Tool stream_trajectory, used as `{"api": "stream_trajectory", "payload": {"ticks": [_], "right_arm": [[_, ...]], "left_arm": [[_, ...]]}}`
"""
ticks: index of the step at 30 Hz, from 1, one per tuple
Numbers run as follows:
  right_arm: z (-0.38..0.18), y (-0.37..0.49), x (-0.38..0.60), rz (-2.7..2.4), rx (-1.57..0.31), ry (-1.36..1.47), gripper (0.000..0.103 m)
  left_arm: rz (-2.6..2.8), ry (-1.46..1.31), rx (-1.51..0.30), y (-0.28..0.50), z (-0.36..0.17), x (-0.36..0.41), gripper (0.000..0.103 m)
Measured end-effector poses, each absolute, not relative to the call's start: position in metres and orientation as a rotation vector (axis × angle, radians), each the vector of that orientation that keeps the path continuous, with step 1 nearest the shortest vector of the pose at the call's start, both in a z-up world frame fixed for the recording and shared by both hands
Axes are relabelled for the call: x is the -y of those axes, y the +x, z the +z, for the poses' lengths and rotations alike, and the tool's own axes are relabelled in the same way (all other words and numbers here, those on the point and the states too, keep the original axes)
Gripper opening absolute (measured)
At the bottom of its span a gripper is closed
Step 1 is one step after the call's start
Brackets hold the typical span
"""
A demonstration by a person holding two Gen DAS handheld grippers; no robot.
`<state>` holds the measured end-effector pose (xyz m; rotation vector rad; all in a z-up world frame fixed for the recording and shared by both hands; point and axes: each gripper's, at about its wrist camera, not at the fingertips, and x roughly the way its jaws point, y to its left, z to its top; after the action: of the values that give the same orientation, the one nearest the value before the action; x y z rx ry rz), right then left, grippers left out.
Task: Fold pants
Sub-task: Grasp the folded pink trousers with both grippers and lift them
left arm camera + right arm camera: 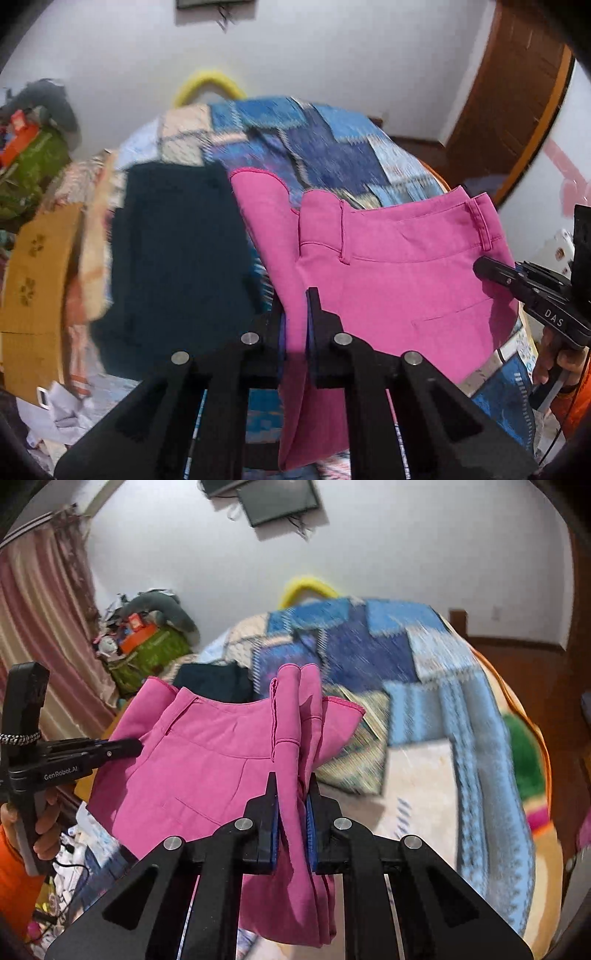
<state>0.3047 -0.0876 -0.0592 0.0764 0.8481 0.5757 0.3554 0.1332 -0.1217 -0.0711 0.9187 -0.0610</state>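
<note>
Since each end of waistband is pinched, pink pants (399, 266) hang clear above bed's (424, 775) near edge, likely spread for first fold. Left gripper (295, 317) clamped shut on one bunched waist corner; right gripper (293, 797) clamped on other. Waistband runs roughly level between grippers; legs, long axis, drop downward.
</note>
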Motion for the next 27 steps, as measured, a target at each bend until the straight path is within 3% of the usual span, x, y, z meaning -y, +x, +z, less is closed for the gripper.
{"api": "stream_trajectory", "payload": {"ticks": [7,14,27], "right_arm": [[-0.041,0.322,0.026,0.641,-0.788,0.039,0.01],[-0.046,0.343,-0.034,0.684,-0.778,0.028,0.01],[-0.126,0.378,-0.119,0.682,-0.919,-0.025,0.01]], "left_arm": [[0.045,-0.087,-0.843,0.352,-0.095,-0.193,0.009],[0.157,-0.101,-0.829,0.361,-0.104,-0.249,0.009],[0.284,-0.171,-0.975,0.405,-0.214,-0.327,0.01]]}}
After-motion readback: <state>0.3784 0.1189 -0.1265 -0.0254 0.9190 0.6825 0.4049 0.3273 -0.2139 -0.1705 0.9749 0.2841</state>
